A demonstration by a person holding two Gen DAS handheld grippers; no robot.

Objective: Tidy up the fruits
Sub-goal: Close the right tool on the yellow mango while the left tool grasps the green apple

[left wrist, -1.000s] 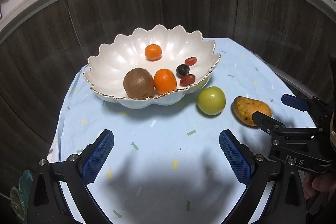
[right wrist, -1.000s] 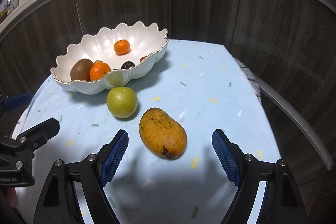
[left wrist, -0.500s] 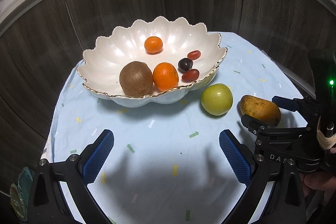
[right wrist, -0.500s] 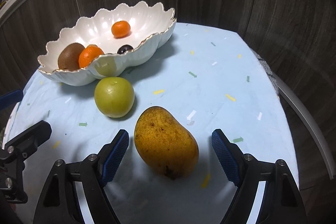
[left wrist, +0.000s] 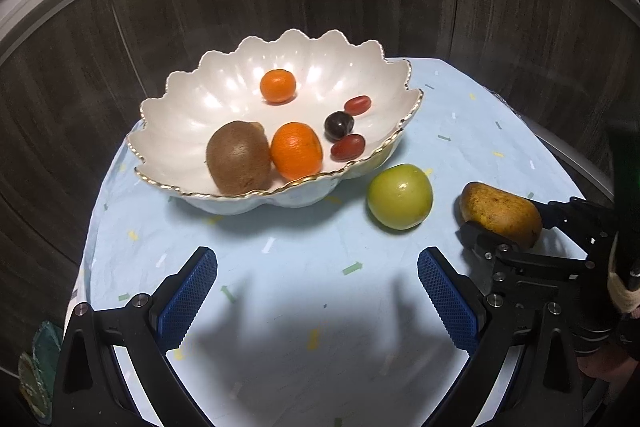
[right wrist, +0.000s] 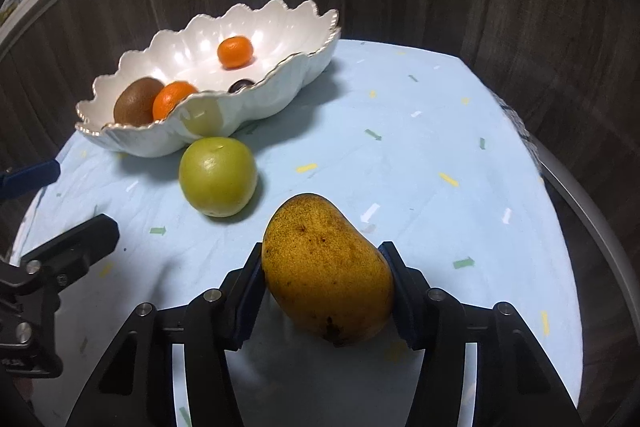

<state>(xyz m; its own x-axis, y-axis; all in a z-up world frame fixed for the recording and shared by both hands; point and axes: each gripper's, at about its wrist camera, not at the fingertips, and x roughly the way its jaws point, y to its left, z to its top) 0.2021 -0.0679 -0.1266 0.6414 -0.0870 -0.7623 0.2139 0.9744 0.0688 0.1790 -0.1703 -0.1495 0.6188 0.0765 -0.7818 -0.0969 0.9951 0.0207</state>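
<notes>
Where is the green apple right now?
The green apple sits on the blue tablecloth, just in front of the white bowl and left of the mango in the right wrist view.

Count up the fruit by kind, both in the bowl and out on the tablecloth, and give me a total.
Mandarin oranges: 2
Kiwi: 1
Red grapes: 2
Dark grape: 1
Green apple: 1
Mango: 1
Total: 8

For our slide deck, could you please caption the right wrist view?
Right gripper closing around the mango beside a green apple.
</notes>
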